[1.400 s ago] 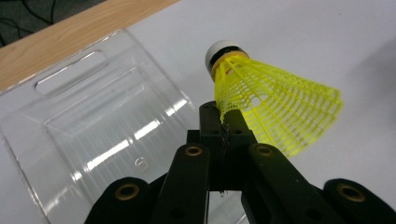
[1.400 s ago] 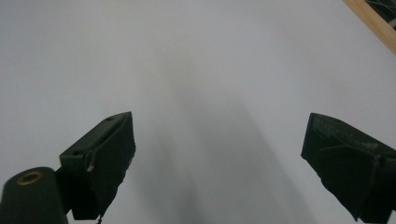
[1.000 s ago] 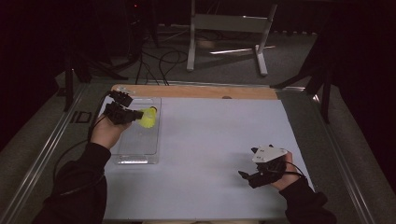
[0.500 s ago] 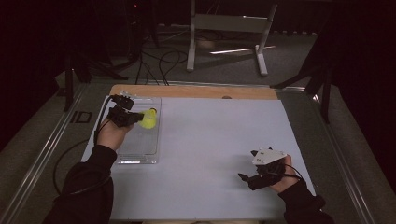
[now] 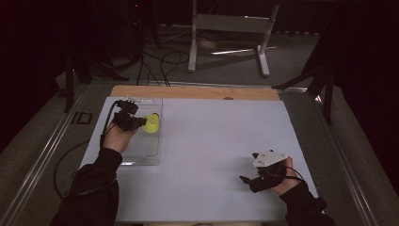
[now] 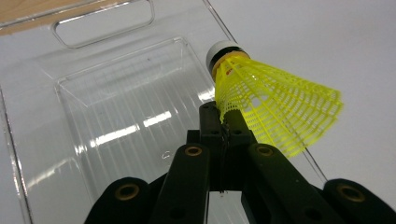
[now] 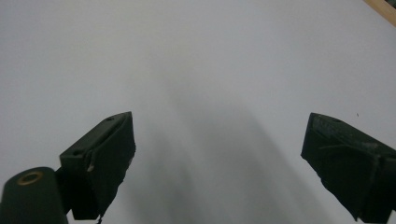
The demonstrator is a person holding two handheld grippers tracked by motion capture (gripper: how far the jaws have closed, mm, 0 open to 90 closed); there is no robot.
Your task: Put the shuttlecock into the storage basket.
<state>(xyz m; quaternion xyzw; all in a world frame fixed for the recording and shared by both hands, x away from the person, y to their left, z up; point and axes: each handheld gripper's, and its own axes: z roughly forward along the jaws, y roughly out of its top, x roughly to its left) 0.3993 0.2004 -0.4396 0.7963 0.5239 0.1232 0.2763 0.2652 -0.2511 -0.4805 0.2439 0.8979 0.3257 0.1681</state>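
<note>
The left claw [image 6: 223,122] is clenched on the edge of the yellow mesh skirt of a shuttlecock [image 6: 271,100] and holds it over the clear plastic tray [image 6: 121,93]. In the left gripper view the white cork end of the shuttlecock points away from the claw, above the right rim of the tray. The tray lies at the left side of the white desk [image 5: 211,141], near its far edge. The right claw [image 7: 217,163] is released, its jaws wide apart with bare desk between them, near the right front corner.
</note>
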